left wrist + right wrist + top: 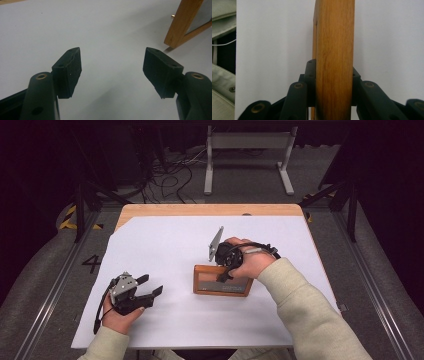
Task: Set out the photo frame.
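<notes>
**Gripping the wooden frame at mid-bench**

Clamping the wooden picture frame (222,280) is the right gripper (226,270), whose jaws are pressing on the two faces of the frame's top rail. In the right gripper view the rail (335,57) is running straight up between the black jaws, held snugly on both sides, with the white sheet (274,50) showing behind it. The frame is sitting a little right of the bench's middle, nearer the near edge than the far one, with its long side lying roughly along the near edge. Whether its lower edge is touching the sheet cannot be told from the high view. The person's right hand (250,260) is wrapping the gripper from the far side, and the cream sleeve (305,310) is reaching in from the near right corner.

The left gripper (145,290) is resting toward the near left corner of the bench, well apart from the frame, in the person's left hand (120,312). Its jaws are standing wide open with nothing between them; in the left gripper view the two pads (71,67) are framing bare white sheet, and a corner of the frame (183,22) is showing at the upper right. The white sheet (165,245) is covering most of the wooden bench (210,210), whose far edge is showing beyond it.
</notes>
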Motion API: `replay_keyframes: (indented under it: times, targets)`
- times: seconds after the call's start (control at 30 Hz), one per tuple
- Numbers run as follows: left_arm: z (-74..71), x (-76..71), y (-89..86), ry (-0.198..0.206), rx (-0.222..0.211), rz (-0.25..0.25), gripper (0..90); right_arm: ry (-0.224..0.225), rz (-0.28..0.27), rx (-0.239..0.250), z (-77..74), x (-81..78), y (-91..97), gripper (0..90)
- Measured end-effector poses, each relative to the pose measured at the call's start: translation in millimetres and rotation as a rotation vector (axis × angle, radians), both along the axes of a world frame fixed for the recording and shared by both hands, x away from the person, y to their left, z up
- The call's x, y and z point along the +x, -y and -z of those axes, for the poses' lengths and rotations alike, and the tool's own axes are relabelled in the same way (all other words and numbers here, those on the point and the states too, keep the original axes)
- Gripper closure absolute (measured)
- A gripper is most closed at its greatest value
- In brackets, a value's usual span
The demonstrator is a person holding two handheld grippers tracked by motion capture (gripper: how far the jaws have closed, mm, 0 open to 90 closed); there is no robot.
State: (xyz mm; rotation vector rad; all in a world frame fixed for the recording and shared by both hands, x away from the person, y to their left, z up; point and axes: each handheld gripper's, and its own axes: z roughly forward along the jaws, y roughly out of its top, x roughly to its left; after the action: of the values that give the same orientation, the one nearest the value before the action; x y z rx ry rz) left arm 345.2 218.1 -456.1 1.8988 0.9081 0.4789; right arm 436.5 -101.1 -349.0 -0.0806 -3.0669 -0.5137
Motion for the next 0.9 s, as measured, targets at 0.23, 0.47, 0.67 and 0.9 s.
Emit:
replay_keyframes:
  times: [0.23,0.47,0.67,0.9]
  targets:
    - [0.1,0.8,0.5,-0.001,0.003,0.005,31.8,-0.005,-0.008,0.004,4.8,2.3,-1.9,71.0]
    - [0.3,0.8,1.8,-0.003,0.0,0.004,31.7,0.0,-0.009,0.021,6.3,3.8,-0.9,70.6]
    - [0.5,1.7,1.9,-0.001,0.002,0.009,31.7,0.039,0.06,0.078,4.4,7.6,4.5,55.9]
    - [0.4,2.1,1.9,0.003,0.003,0.012,31.7,0.12,0.156,0.166,3.3,14.1,14.8,30.3]
